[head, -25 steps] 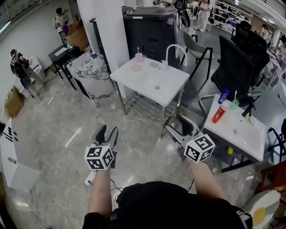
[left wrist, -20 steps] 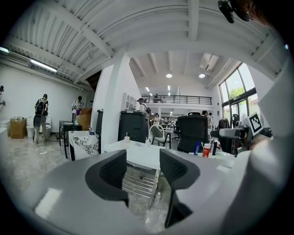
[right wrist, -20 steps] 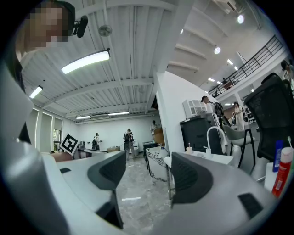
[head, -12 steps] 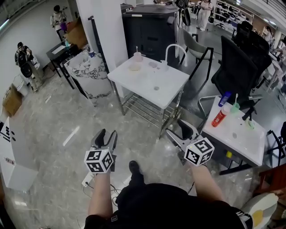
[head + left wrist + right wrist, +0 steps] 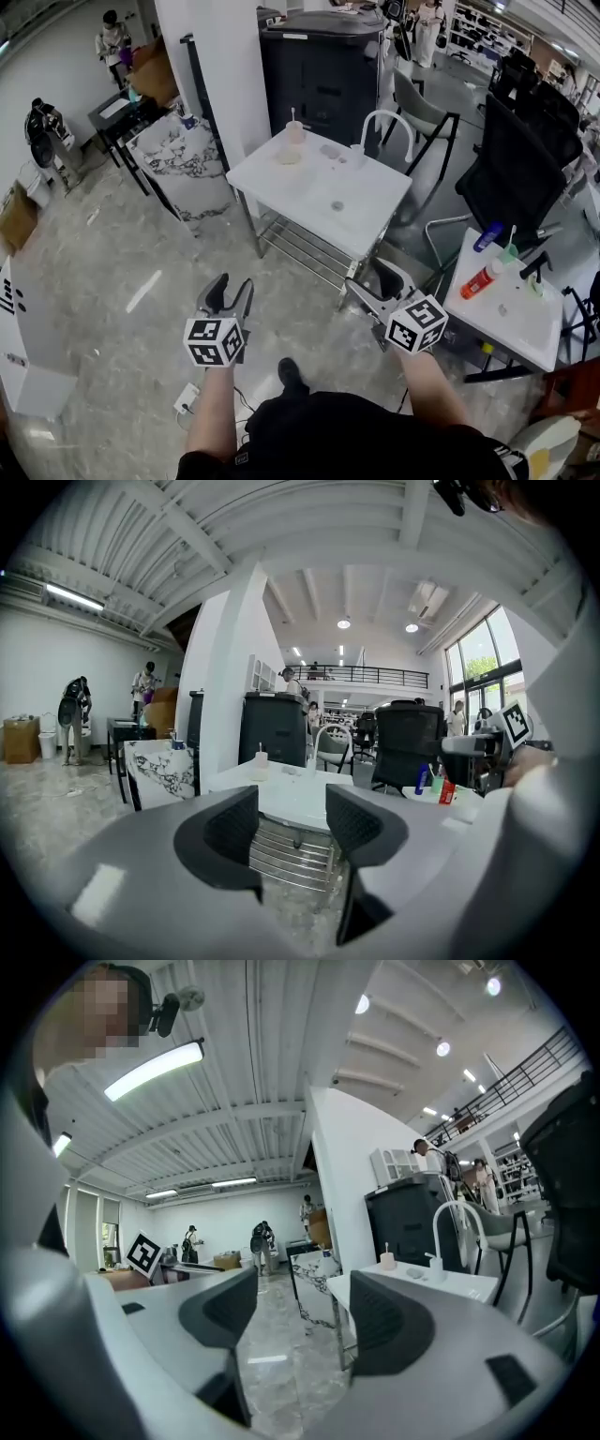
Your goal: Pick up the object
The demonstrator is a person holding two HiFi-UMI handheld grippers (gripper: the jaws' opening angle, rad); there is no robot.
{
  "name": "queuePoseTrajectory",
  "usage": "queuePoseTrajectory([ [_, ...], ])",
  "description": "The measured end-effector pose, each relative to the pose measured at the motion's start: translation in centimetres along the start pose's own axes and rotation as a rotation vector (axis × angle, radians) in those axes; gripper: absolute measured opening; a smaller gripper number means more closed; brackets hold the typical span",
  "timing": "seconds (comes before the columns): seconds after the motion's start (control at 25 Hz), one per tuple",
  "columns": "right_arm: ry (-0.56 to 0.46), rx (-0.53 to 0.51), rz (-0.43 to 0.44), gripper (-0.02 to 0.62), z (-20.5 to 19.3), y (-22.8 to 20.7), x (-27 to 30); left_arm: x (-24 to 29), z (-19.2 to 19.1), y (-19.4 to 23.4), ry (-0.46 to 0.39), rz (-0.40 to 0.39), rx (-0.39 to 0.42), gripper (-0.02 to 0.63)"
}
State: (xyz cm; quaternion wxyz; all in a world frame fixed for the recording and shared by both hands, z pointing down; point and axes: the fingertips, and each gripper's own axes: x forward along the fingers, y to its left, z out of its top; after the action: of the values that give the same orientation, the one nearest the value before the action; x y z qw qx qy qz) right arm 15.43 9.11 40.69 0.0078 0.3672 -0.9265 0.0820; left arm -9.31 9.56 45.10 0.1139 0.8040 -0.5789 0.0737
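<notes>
1. The person holds both pairs of tongs out low over the grey stone floor [image 5: 112, 272], well short of any table. The left tongs [image 5: 232, 287] have their jaws apart and nothing between them. Through the gap you see only floor and the wire rack under the table ahead.
2. The right tongs [image 5: 373, 278] are the same, spread and empty, with bare floor showing between the pads.
3. The task doesn't say which object is meant. The nearest candidates sit on the white table [image 5: 309, 202] straight ahead. A pink cup [image 5: 295, 132] stands near its far edge with a thin stick upright in it, and a pale flat thing [image 5: 288, 157] lies just beside it. A few small bits lie near the arched white tap [image 5: 387, 122], too small to name.
4. My guess is the pink cup. It looks light, stiff and smooth-sided, the sort that skids or tips if one jaw touches first.
5. I'd take it across the body about halfway up, below the rim, one pad on each side. The stick is no handle.
6. The second table [image 5: 511, 323] to the right carries a red bottle [image 5: 482, 279] and a blue bottle [image 5: 487, 236]. If one of those is meant, expect a slick round body, heavier if full, so grip it mid-height.
</notes>
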Motion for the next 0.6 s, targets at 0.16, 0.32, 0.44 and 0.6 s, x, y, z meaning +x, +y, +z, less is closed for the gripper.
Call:
queuePoseTrajectory([
  [0.16,0.023,0.002,0.005,0.275,0.4,-0.8,5.7,3.4,1.4,4.3,0.011,-0.008,0.005,0.212],
  [0.32,0.048,0.008,0.012,0.273,0.5,-1.5,11.2,5.9,2.0,8.4,0.026,-0.01,-0.004,0.212],
  [0.44,0.065,0.004,0.033,0.273,0.6,-1.0,15.2,6.8,2.1,11.7,0.033,-0.003,-0.017,0.212],
  [0.6,0.08,-0.008,0.057,0.273,0.6,-0.2,20.0,7.8,2.2,15.5,0.033,0.003,-0.034,0.212],
])
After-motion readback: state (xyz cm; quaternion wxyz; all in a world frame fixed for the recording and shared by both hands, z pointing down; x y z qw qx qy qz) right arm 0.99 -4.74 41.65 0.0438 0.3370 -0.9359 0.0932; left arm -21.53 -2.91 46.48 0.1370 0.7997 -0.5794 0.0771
